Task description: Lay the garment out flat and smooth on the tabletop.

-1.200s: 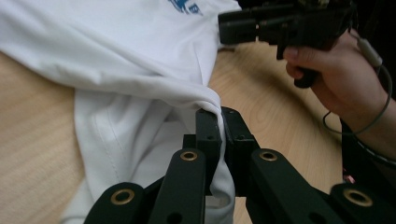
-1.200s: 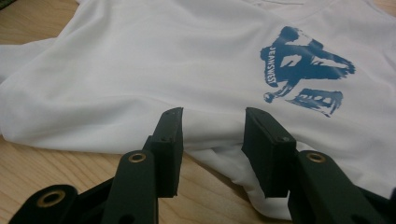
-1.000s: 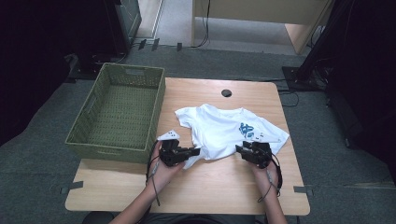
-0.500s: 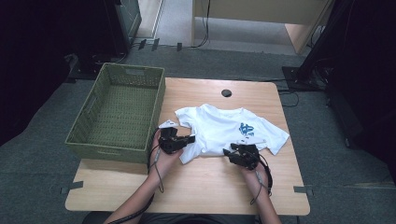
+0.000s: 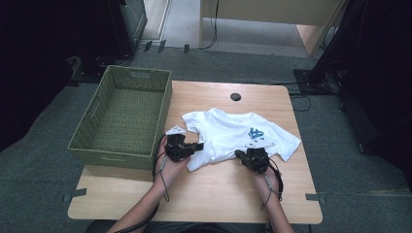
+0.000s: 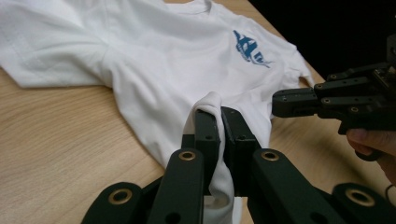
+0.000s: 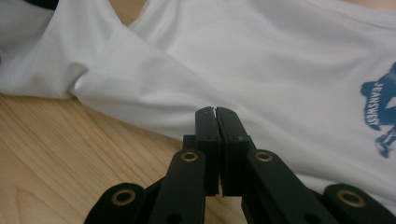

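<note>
The white T-shirt (image 5: 233,138) lies spread at the centre of the high view, on the wooden table (image 5: 204,194), right of the green basket (image 5: 121,116). The left gripper (image 6: 218,116) is clamped on a bunched fold of the shirt's hem. The right gripper (image 7: 215,116) has just been closing; its jaws now meet at the hem's edge, though whether cloth is caught between them is hard to tell. Before lifting, it seems wise to confirm that pinch, then raise both hands evenly, keeping the hem taut.
</note>
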`<action>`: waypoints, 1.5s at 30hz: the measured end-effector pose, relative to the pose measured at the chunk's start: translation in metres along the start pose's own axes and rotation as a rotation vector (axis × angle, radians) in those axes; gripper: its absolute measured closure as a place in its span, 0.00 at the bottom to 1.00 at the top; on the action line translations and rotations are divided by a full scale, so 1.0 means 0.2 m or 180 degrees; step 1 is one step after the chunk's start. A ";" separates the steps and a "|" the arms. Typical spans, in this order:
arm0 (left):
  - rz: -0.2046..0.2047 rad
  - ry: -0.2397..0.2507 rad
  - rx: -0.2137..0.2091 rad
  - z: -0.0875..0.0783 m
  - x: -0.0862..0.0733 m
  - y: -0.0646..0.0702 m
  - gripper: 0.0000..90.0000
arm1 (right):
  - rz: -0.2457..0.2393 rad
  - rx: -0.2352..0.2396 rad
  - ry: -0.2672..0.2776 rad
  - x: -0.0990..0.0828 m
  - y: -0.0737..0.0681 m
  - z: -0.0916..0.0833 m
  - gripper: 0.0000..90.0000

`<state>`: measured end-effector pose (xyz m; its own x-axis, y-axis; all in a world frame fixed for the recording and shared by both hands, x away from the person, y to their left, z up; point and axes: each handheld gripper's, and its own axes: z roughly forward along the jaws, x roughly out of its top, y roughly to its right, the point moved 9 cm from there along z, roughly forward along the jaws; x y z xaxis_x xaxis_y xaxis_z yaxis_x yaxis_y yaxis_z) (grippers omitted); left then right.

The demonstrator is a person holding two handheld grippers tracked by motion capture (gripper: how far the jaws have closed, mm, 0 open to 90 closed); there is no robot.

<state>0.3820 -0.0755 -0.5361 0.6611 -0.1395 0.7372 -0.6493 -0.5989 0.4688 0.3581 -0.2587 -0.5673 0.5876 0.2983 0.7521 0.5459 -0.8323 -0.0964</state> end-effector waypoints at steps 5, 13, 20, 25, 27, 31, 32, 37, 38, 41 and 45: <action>0.0016 0.0049 -0.0092 -0.03 0.06 0.05 0.96 | 0.0089 0.0001 0.0121 0.07 0.05 -0.08 1.00; 0.0021 0.0072 -0.0072 -0.01 0.13 0.04 0.95 | 0.0118 -0.0111 0.0215 0.19 0.17 -0.13 1.00; -0.0130 -0.0028 0.0081 0.09 0.15 -0.08 0.91 | 0.0203 -0.0138 0.0165 0.27 0.27 -0.07 1.00; -0.0110 -0.0049 0.0212 0.12 0.13 -0.14 0.85 | 0.0248 -0.0135 0.0041 0.26 0.31 0.03 1.00; -0.0124 -0.0001 0.0234 0.11 0.13 -0.15 0.80 | 0.0250 -0.0142 -0.0007 0.25 0.32 0.07 1.00; -0.0100 0.0110 0.0255 0.08 0.16 -0.14 0.69 | 0.0286 -0.0163 -0.0102 0.22 0.35 0.15 0.99; -0.0013 0.0188 0.0296 0.06 0.17 -0.12 0.66 | 0.0290 -0.0170 -0.0122 0.21 0.35 0.17 0.99; 0.0117 0.0243 0.0319 0.03 0.18 -0.08 0.59 | 0.0289 -0.0226 -0.0250 0.18 0.37 0.22 0.99; 0.0116 0.0240 0.0312 0.03 0.18 -0.08 0.57 | 0.0293 -0.0229 -0.0268 0.17 0.38 0.23 0.98; 0.0172 0.0157 0.0245 0.04 0.14 -0.04 0.57 | 0.0307 -0.0210 -0.0237 0.17 0.37 0.23 0.88; 0.0216 0.0052 0.0204 0.07 0.08 -0.02 0.57 | 0.0305 -0.0197 -0.0153 0.18 0.36 0.19 0.83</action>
<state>0.3995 -0.0869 -0.5330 0.6099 -0.1690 0.7743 -0.6666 -0.6378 0.3858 0.4418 -0.2897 -0.5720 0.6641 0.2369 0.7091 0.4489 -0.8848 -0.1248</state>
